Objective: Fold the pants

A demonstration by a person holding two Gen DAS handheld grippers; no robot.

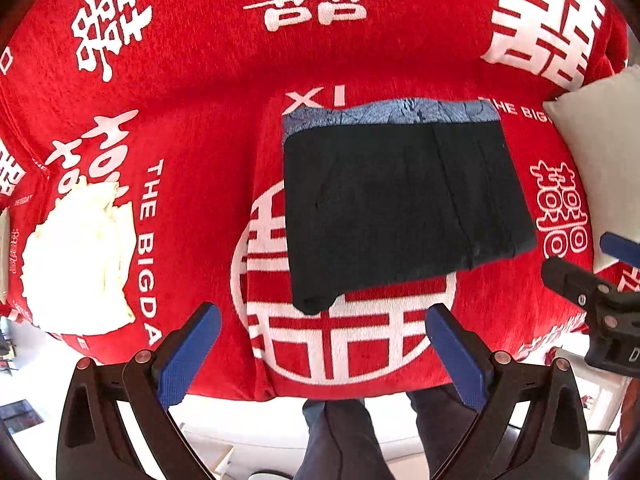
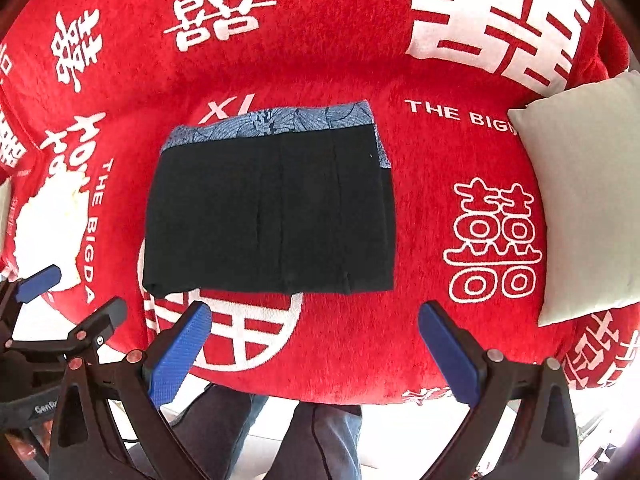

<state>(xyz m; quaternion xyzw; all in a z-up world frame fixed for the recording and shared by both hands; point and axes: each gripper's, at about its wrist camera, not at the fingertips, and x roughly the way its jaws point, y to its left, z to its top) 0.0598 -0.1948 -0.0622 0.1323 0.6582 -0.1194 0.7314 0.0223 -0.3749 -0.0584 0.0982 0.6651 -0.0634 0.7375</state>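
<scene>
Here, folded pants [image 2: 268, 216] on red cloth [image 2: 340, 64], pillow [image 2: 592, 208] right, white pile [image 1: 80, 260] left, both tools, left tool [image 1: 324, 354] and right tool [image 2: 316, 352], apart, empty.

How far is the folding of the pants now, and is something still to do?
The dark pants already lie folded into a compact rectangle on the red blanket, patterned waistband at the far edge. Nothing is in hand: the left gripper and the right gripper are open above it. No folding step appears to remain.
</scene>
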